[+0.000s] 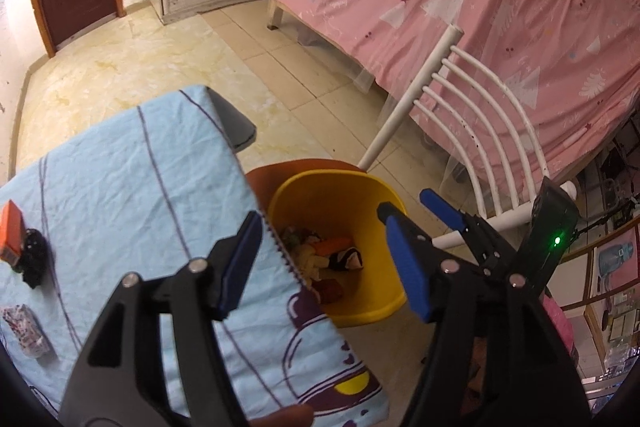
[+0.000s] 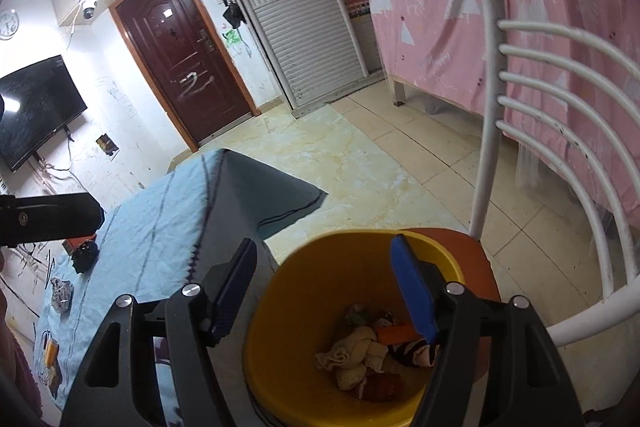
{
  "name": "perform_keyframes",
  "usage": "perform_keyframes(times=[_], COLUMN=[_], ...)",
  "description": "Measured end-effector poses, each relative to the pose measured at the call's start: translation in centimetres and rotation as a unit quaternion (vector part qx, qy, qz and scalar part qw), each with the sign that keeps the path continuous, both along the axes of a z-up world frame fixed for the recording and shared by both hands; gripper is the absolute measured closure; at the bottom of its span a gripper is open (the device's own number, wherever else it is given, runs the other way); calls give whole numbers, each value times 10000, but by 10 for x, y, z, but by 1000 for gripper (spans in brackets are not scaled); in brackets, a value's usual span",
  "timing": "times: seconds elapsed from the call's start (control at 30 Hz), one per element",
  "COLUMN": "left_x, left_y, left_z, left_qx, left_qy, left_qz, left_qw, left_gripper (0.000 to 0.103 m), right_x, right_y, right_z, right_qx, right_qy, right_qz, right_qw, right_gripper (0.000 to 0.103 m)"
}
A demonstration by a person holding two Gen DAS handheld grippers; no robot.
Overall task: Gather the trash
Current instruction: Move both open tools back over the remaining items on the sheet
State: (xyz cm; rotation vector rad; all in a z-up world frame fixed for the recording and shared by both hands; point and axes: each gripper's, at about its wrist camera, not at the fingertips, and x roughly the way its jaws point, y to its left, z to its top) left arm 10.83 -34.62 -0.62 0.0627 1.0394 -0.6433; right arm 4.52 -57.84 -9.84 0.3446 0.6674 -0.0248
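Two hand-held grippers are held over the yellow bin, and both are seen with their jaws spread and nothing between the pads. The left hand-held gripper is placed above the bin's near rim, partly over the table edge; the right hand-held gripper is held directly above the bin's mouth. The bin is set on the orange seat of a white chair, just beside the table.

Collected trash is already lying in the bin's bottom: crumpled cream pieces, an orange piece and a striped one. More trash is left on the table, well away from the bin: an orange box touching a black clump, and a speckled wrapper nearer than those.

Several risks are judged from this layout. The bin could be knocked off the seat if its rim is clipped by a blue finger as either gripper is swung back toward the table, since the seat gives it little margin. The blue cloth overhangs the table edge close to the bin, so it could be snagged and dragged, and the remaining pieces could be pulled to the floor. The black clump looks soft and loose, so it may be only partly pinched and shed on the way to the bin. The two grippers are close together above the bin, so a collision is possible if both are moved at once.
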Motion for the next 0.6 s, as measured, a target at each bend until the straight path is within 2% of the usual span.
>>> perform_keyframes(times=[0.3,0.43,0.6], left_x=[4,8,14], left_y=[48,72,108], left_z=[14,18,23], left_qx=[-113,-127,-94], left_qy=[-102,-149,-242], left_qz=[285,473,746], left_qw=[9995,9987,9969], left_gripper=[41,36,35], right_x=[20,30,44], right_y=[46,68,102], right_z=[20,28,36], right_qx=[-224,-313,-436], right_qy=[-54,-68,-71], right_qz=[439,657,963], right_qw=[9988,9973,9944], right_gripper=[36,35,35])
